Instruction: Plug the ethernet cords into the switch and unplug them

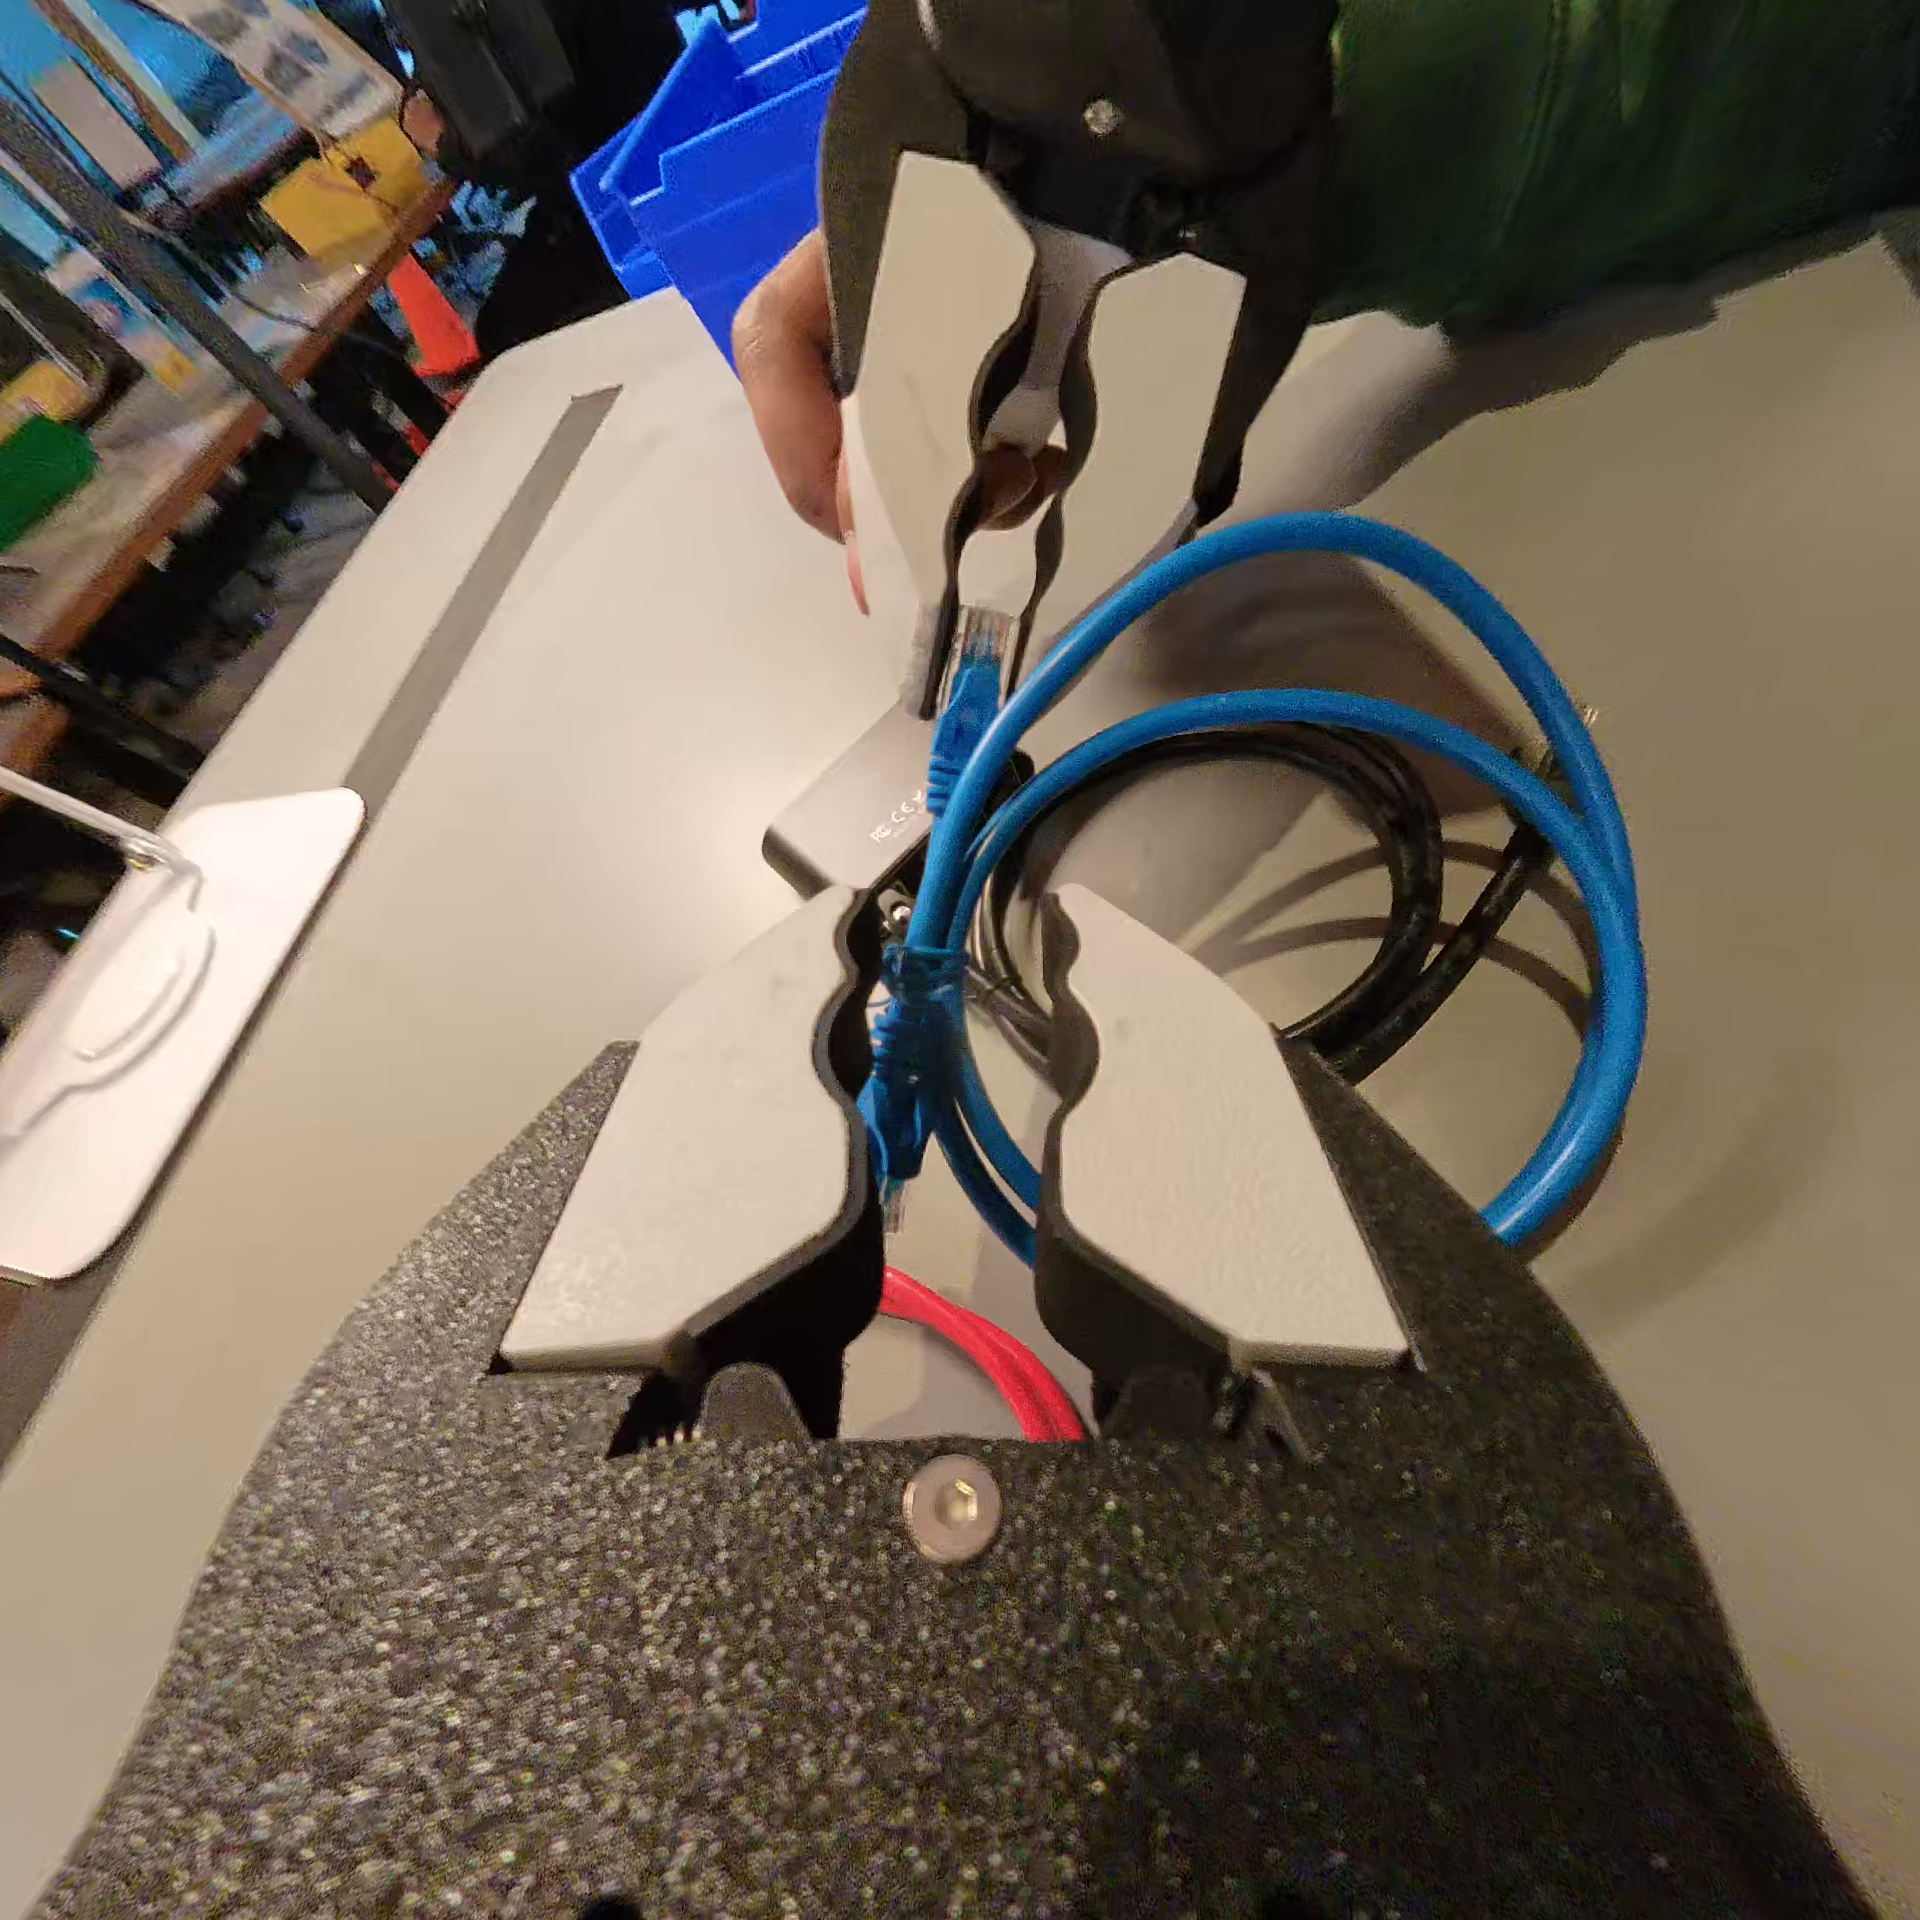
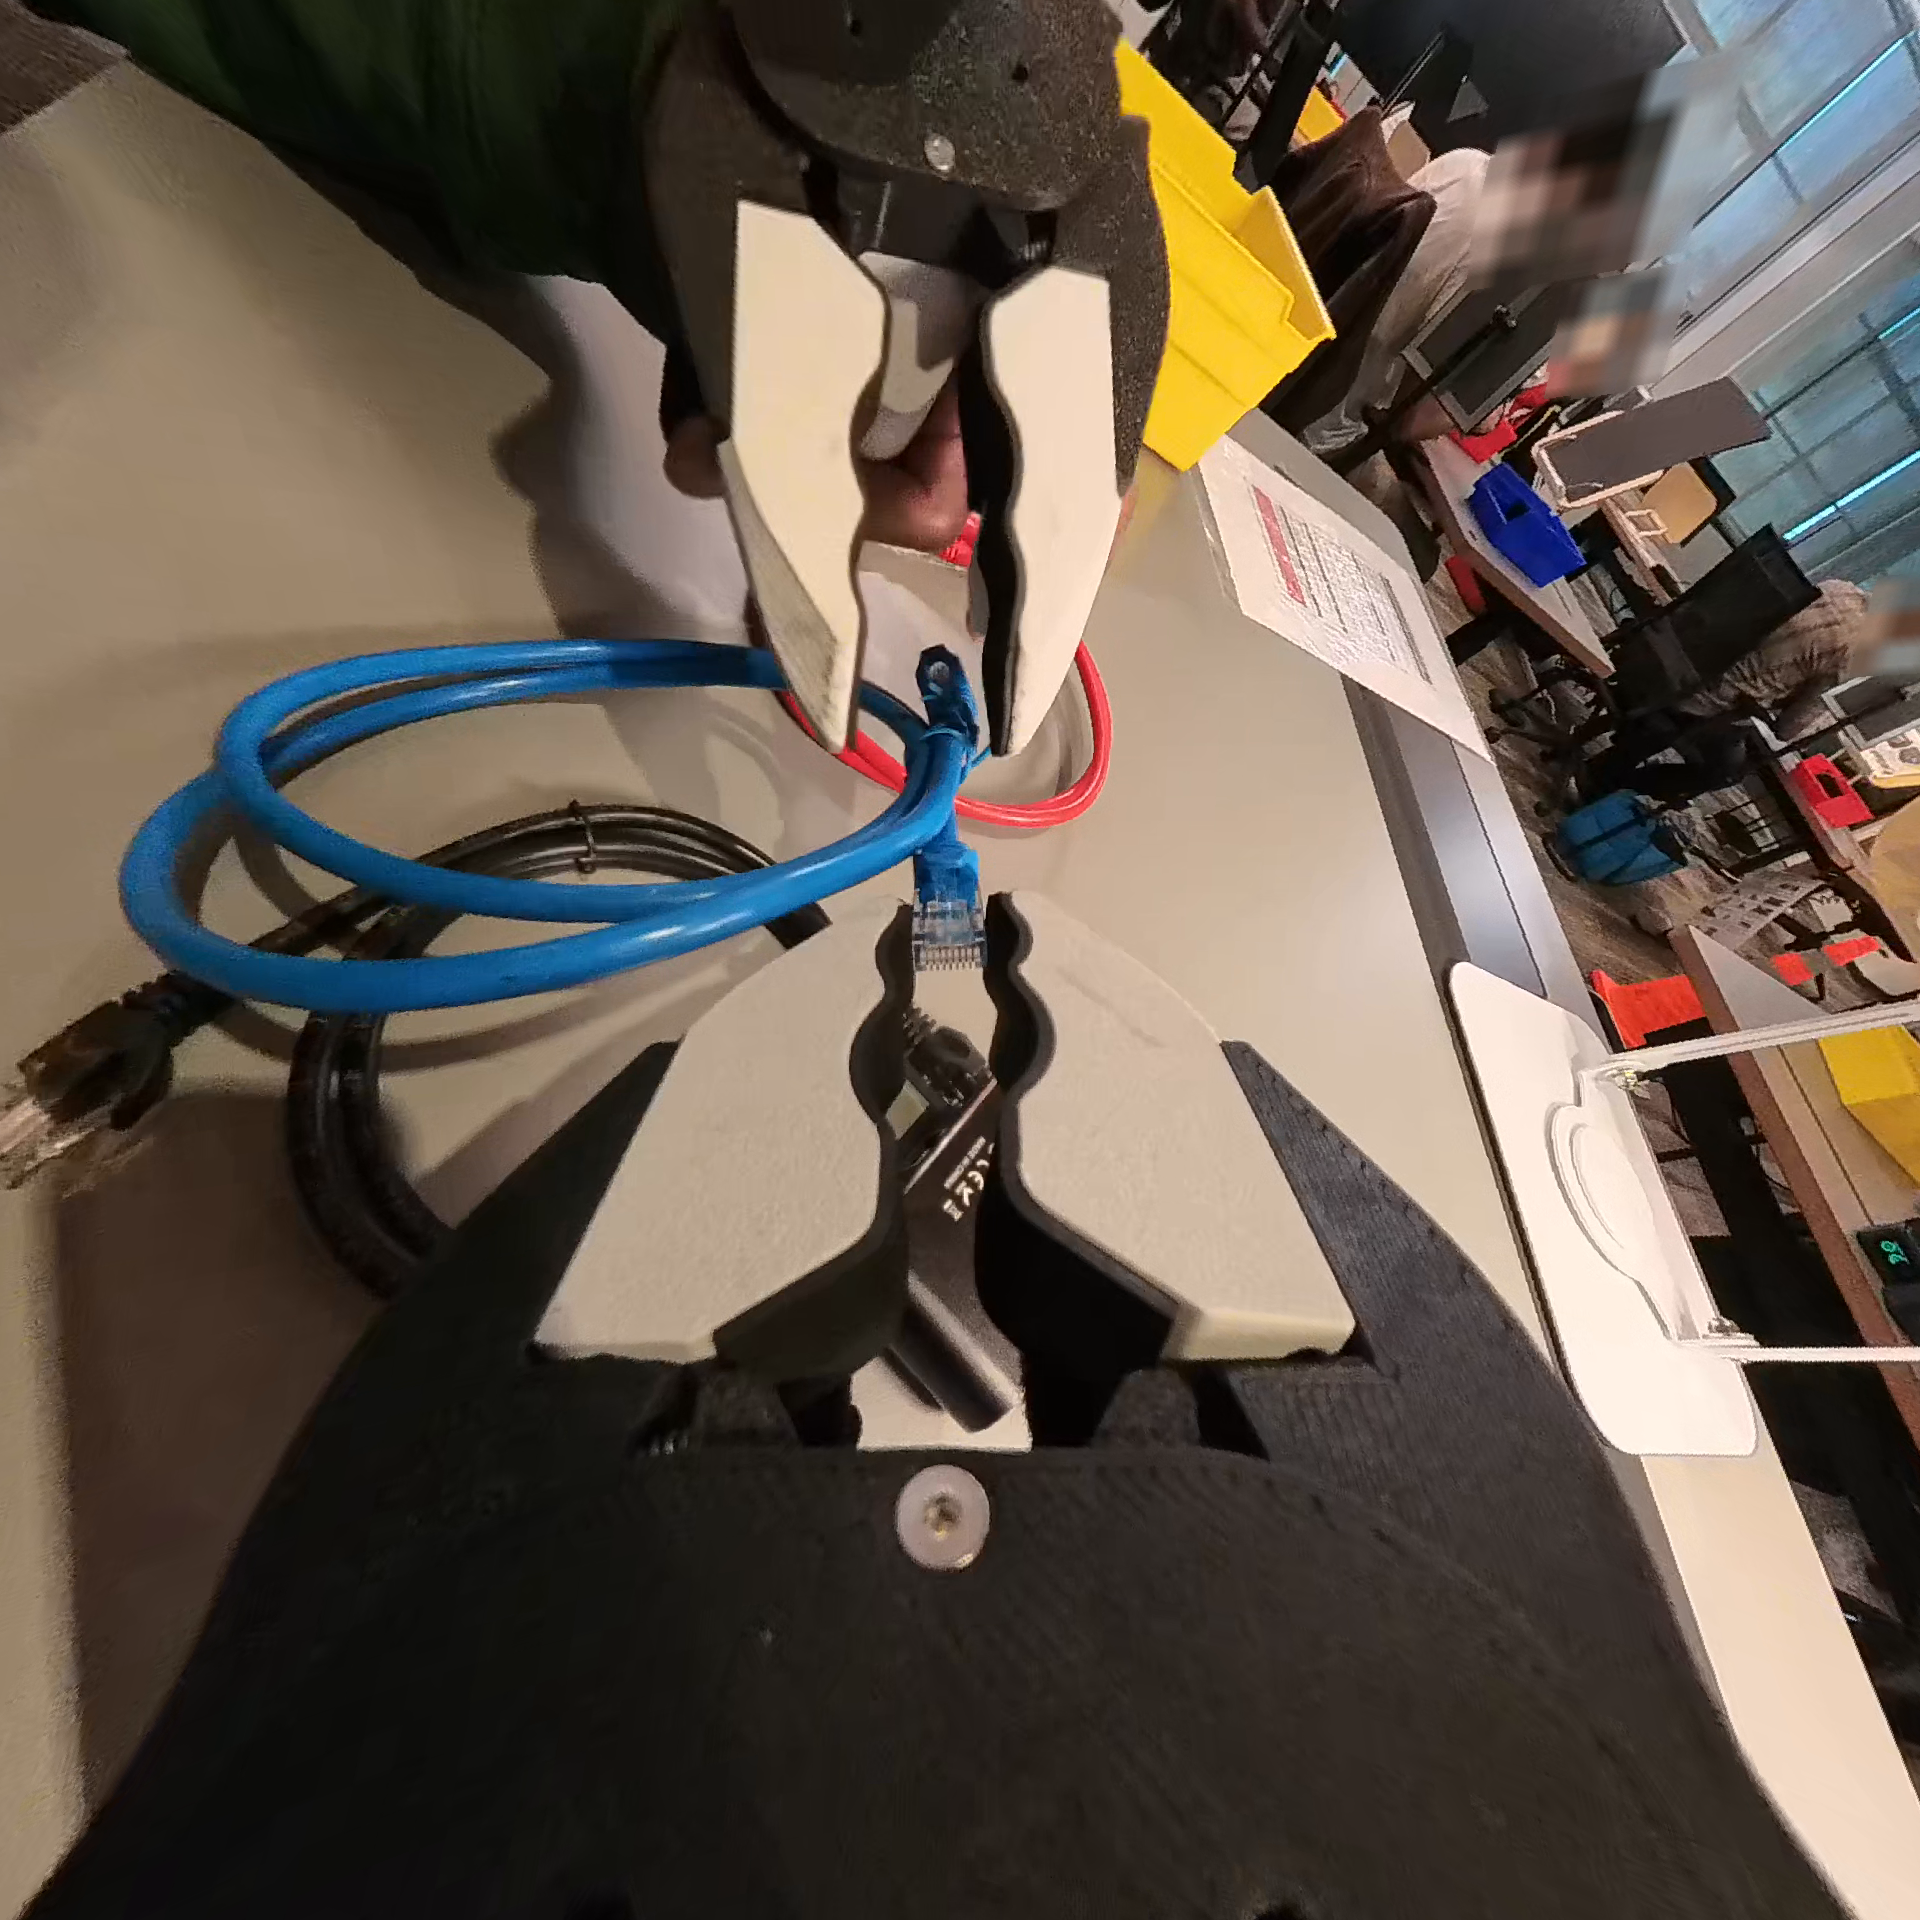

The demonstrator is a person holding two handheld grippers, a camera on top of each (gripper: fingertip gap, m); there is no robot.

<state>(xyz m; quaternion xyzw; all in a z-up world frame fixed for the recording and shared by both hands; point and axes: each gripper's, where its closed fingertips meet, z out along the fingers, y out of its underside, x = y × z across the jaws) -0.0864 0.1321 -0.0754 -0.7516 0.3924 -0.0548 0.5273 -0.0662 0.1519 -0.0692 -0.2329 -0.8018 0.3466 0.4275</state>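
A coiled blue ethernet cord (image 1: 1403,717) hangs above the grey table between my two grippers. My right gripper (image 2: 948,914) is shut on its clear plug (image 2: 945,935) at the fingertips; it also shows in the left wrist view (image 1: 977,665). My left gripper (image 1: 951,914) is open, its fingers on either side of the cord's tied bundle and other plug (image 1: 899,1101); it also shows in the right wrist view (image 2: 920,732). The dark switch (image 1: 852,821) lies on the table under the right gripper, with a black plug in it (image 2: 940,1049).
A coiled black cord (image 2: 343,1143) lies beside the switch and a red cord (image 2: 1039,810) lies under the left gripper. A white stand base (image 1: 156,997) sits at the table edge. Blue bins (image 1: 717,177), a yellow bin (image 2: 1216,270) and a paper sheet (image 2: 1340,603) are farther off. My two grippers' fingertips are within a few centimetres of each other. It is some 8 cm from my right tips to the dark switch (image 1: 852,821).
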